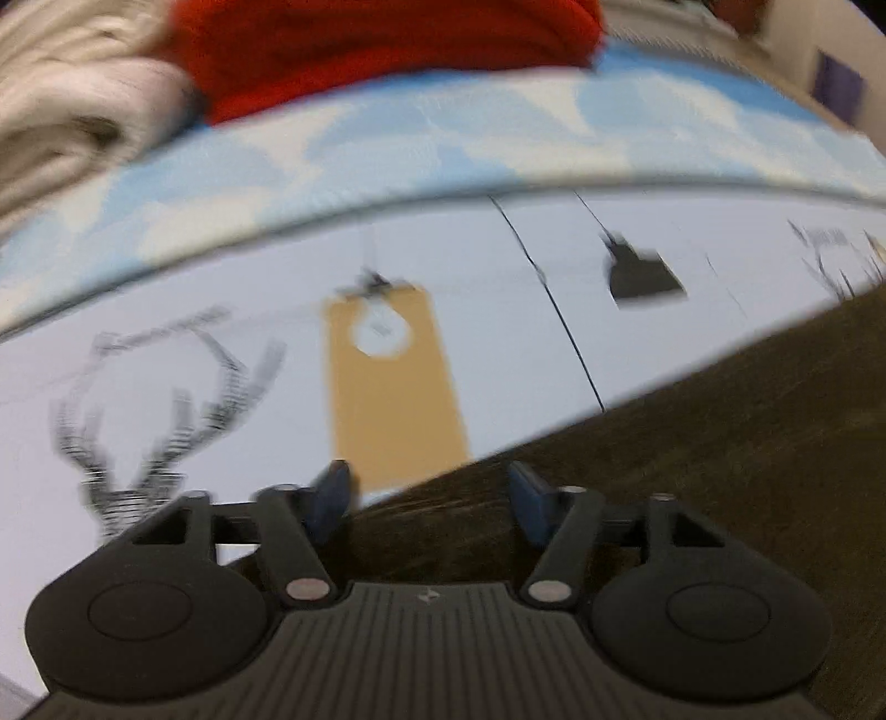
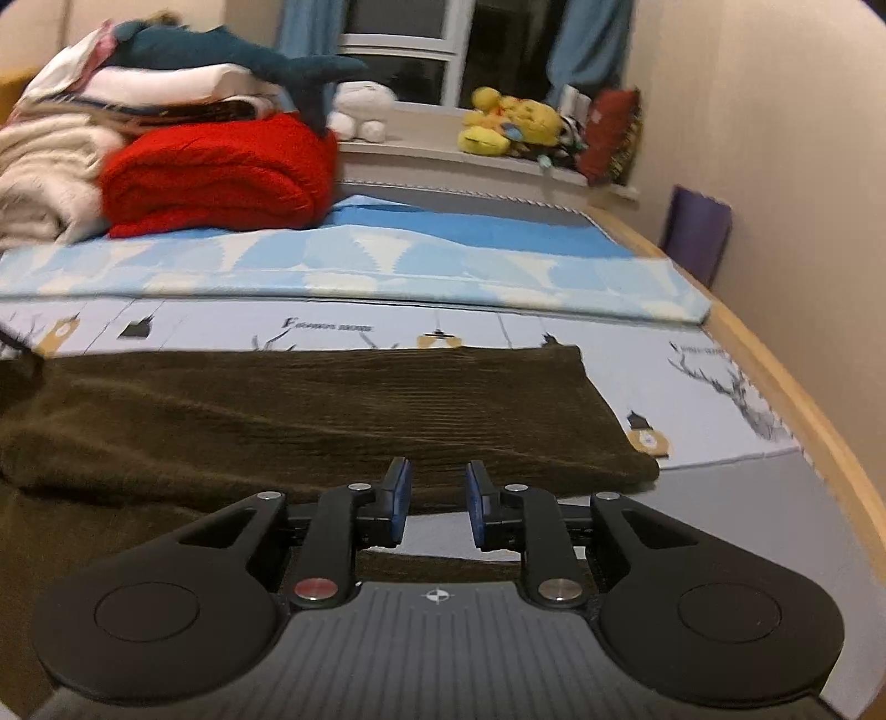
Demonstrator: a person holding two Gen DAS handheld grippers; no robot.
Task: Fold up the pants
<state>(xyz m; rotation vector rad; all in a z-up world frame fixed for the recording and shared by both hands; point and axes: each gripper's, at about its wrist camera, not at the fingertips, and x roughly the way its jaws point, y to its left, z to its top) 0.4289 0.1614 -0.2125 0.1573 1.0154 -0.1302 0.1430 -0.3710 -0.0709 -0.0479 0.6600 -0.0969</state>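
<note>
Brown corduroy pants (image 2: 310,421) on bedsheet (image 2: 720,387)

I see dark brown ribbed corduroy pants (image 2: 310,410), a smooth matt printed cotton sheet (image 2: 714,399), a fuzzy red fleece blanket (image 2: 221,177), my right gripper (image 2: 437,501) in matt black plastic with blue rubbery pads (image 2: 401,498), a pale wooden bed frame (image 2: 797,410).

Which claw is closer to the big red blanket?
Probably the left. The left gripper hovers open at the brown pants' far edge, with the red blanket looming large just beyond. The right gripper sits open at the pants' near edge, farther away.
</note>
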